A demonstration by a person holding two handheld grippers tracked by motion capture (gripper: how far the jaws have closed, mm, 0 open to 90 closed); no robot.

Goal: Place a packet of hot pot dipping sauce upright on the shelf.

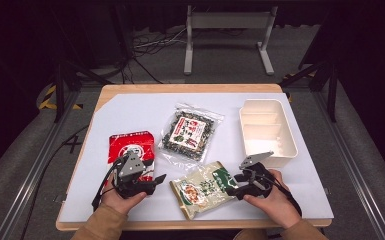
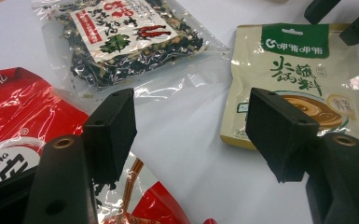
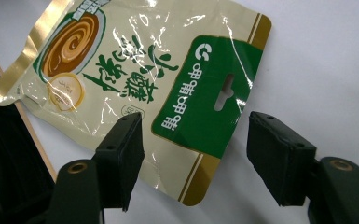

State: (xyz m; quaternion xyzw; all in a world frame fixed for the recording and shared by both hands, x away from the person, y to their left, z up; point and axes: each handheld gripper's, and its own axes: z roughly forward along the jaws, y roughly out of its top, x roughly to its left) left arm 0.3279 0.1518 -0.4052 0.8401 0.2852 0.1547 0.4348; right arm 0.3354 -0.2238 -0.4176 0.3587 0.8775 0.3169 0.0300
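Note:
A beige sauce pouch (image 1: 203, 188) with a green header lies flat near the table's front edge, and shows too in the left gripper view (image 2: 303, 79). My right gripper (image 1: 231, 188) stands open at its right end. In the right gripper view the jaws (image 3: 196, 140) straddle the pouch's green header corner (image 3: 205, 98) without pressing on it. My left gripper (image 1: 159, 181) is open and empty at the lower right corner of a red packet (image 1: 131, 146). Its jaws (image 2: 196, 126) hang over bare white mat between the red packet (image 2: 23, 112) and the pouch.
A clear bag of dark dried flakes (image 1: 190, 132) lies mid-table, seen also in the left gripper view (image 2: 121, 37). A white divided tray (image 1: 286, 131) stands at the right. A white mat (image 1: 130, 110) covers the wooden table. The front edge is close below both hands.

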